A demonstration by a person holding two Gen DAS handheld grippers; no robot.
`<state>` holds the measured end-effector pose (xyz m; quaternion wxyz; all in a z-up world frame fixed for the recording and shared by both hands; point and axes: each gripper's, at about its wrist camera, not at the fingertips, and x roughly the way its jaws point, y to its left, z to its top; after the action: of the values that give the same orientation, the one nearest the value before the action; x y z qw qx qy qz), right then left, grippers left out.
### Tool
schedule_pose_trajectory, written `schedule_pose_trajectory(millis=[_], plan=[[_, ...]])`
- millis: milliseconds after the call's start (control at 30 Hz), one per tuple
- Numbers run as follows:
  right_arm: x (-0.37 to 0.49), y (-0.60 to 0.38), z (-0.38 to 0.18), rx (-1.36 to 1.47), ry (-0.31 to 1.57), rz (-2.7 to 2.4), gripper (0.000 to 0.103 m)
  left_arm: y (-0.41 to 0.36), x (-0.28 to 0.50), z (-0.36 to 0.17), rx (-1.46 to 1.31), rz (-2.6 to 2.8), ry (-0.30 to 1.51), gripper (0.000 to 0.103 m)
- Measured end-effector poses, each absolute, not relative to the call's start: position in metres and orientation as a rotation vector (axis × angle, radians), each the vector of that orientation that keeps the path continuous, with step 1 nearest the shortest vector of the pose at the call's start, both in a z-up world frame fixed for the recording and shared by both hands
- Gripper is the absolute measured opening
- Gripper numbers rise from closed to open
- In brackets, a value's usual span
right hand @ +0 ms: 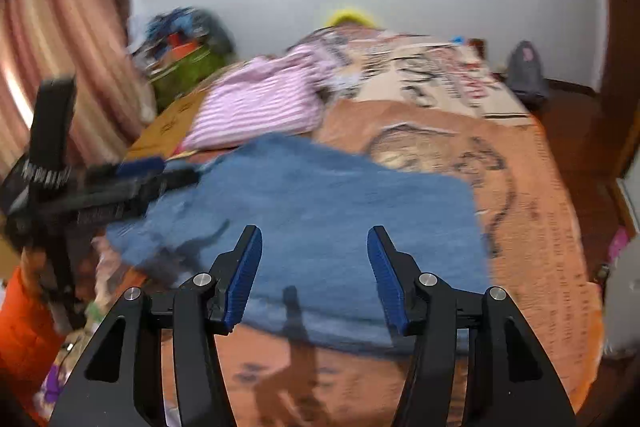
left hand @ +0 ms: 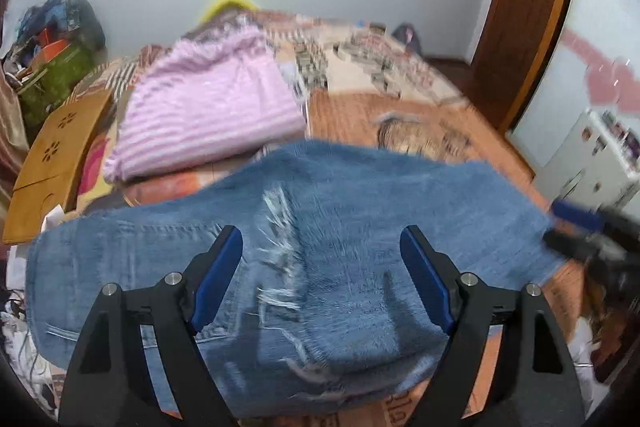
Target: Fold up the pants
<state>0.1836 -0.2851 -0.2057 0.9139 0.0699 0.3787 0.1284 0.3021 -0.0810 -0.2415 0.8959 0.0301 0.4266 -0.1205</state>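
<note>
Blue ripped jeans [left hand: 320, 259] lie folded in a wide bundle on the bed; they also show in the right wrist view [right hand: 320, 219]. My left gripper [left hand: 322, 247] is open and hovers just above the jeans, with nothing between its fingers. It shows blurred at the left of the right wrist view [right hand: 132, 179]. My right gripper [right hand: 314, 247] is open and empty over the jeans' near edge. It appears blurred at the right of the left wrist view [left hand: 580, 227], beside the jeans' right end.
A folded pink striped garment [left hand: 208, 107] lies on the orange patterned bedspread [right hand: 520, 227] behind the jeans. A wooden board [left hand: 52, 163] and a pile of bags [left hand: 56, 51] sit at the left. A curtain [right hand: 52, 59] hangs at the left; a wooden door frame [left hand: 532, 7] stands at the right.
</note>
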Motion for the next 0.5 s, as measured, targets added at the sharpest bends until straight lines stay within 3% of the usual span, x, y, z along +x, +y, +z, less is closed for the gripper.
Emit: schedule_pose_trajectory(millis=[133,233,500], plan=[[0.199,-0.302,-0.237,0.121,0.852,0.172,0.051,-0.087,0.313,-0.273,0.101,-0.21,0.951,0.082],[0.199,-0.299,-0.268,0.103,0.921,0.178,0.051,-0.076,0.319,-0.287,0.074,-0.213,0.968,0.096],[0.182,-0.309,-0.263,0.112,0.902,0.175,0.051,-0.047,0.313,-0.284,0.105,-0.213,0.945,0.097]])
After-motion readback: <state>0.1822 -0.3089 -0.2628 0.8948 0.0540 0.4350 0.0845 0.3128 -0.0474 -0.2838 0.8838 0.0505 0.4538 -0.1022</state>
